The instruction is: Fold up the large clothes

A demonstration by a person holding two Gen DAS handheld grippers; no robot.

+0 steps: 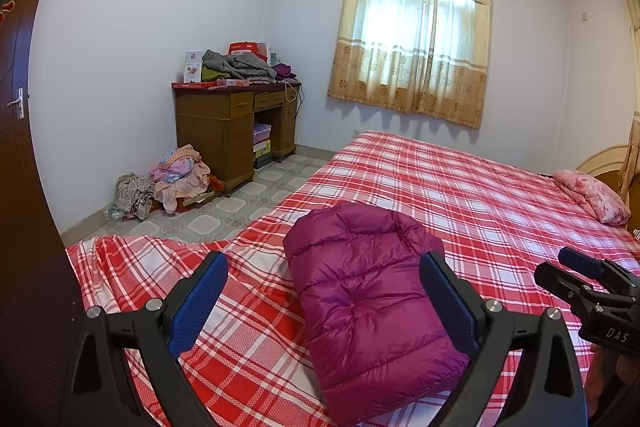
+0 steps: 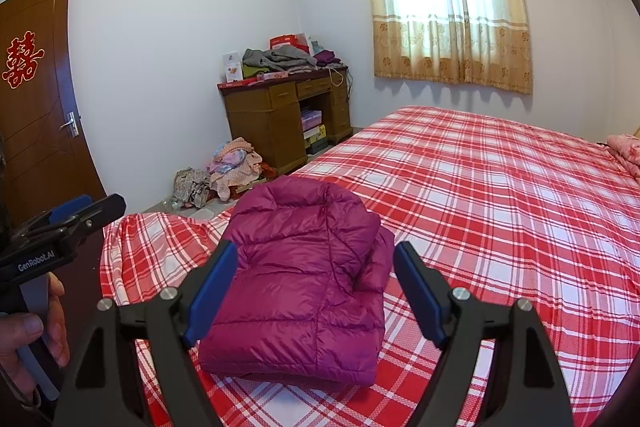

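We hold the left gripper (image 1: 324,297) and the right gripper (image 2: 316,291) spread wide above the near edge of the bed (image 1: 460,187), pinching nothing. Between and just beyond the fingers lies the folded jacket (image 2: 304,275) on the plaid sheet. Far left stands a desk (image 1: 236,131) piled with clothes, the curtain (image 1: 416,39) beyond.

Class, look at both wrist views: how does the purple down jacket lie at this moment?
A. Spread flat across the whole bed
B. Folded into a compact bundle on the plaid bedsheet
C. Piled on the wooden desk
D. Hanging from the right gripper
B: the purple down jacket lies folded on the plaid bedsheet, and neither open gripper holds it.
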